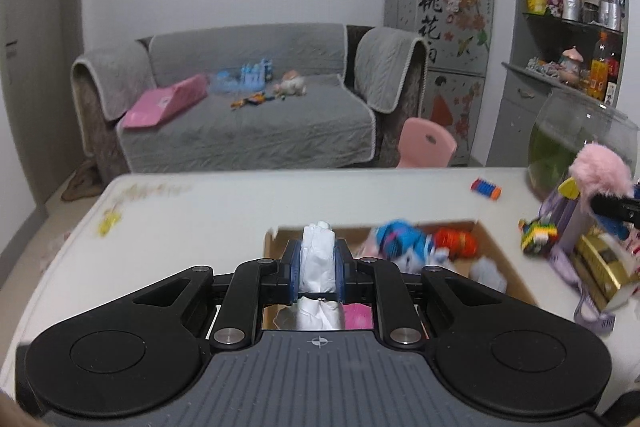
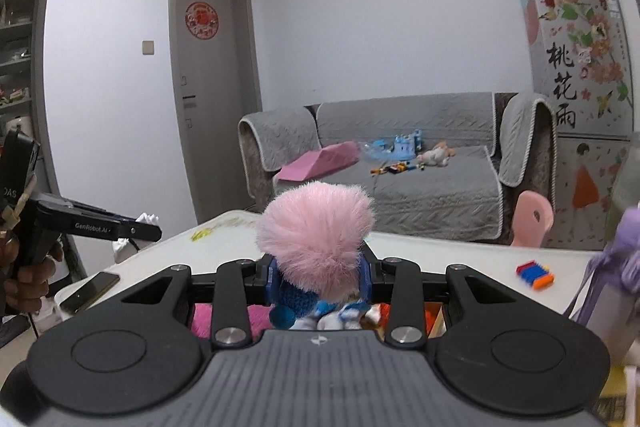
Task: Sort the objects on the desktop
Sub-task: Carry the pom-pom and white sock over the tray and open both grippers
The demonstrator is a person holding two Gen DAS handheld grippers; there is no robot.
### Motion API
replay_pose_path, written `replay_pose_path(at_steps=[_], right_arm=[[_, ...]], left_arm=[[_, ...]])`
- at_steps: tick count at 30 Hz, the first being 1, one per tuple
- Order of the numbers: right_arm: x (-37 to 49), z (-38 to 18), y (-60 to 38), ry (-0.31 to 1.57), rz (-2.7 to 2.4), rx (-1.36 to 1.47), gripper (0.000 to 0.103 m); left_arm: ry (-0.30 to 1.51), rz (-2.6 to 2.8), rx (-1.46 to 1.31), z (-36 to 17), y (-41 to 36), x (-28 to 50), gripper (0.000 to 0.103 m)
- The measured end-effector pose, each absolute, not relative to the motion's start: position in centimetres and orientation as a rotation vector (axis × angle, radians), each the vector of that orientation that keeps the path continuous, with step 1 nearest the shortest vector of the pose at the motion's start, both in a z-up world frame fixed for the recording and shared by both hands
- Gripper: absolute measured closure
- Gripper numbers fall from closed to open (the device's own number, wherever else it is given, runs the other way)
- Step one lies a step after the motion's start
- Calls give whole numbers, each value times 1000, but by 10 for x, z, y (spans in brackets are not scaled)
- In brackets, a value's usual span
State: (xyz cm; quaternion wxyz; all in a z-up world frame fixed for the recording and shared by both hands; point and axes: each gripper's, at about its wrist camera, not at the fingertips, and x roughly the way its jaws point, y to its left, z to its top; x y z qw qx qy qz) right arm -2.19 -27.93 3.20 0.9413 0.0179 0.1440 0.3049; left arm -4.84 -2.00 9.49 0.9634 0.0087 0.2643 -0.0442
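My left gripper [image 1: 319,255] is shut on a crumpled white wad [image 1: 318,259] that stands up between its blue pads, raised above an open cardboard box [image 1: 496,251]. The box holds a blue knitted toy [image 1: 400,237] and a red toy [image 1: 456,241]. My right gripper [image 2: 320,271] is shut on a doll with fluffy pink hair [image 2: 316,227] and a blue knitted body. In the left wrist view that doll [image 1: 600,171] shows at the right edge. In the right wrist view the left gripper [image 2: 148,231] shows at far left, held by a hand.
On the white table [image 1: 192,223] lie a small orange and blue block [image 1: 486,189], a colourful brick toy [image 1: 538,233], a gold box [image 1: 600,261], a purple bag [image 2: 624,247] and a phone [image 2: 90,291]. A glass fishbowl [image 1: 568,139] stands at the right. A grey sofa [image 1: 248,115] is behind.
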Motion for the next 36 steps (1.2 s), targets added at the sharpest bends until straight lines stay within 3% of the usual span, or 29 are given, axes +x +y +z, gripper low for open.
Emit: replay_pose_path(at_steps=[14, 36], right_arm=[[8, 35, -279, 301, 615, 15, 69], [58, -19, -258, 502, 606, -75, 70]], left_arm=[[570, -119, 63, 98, -51, 25, 82], [800, -139, 74, 21, -51, 108, 81]])
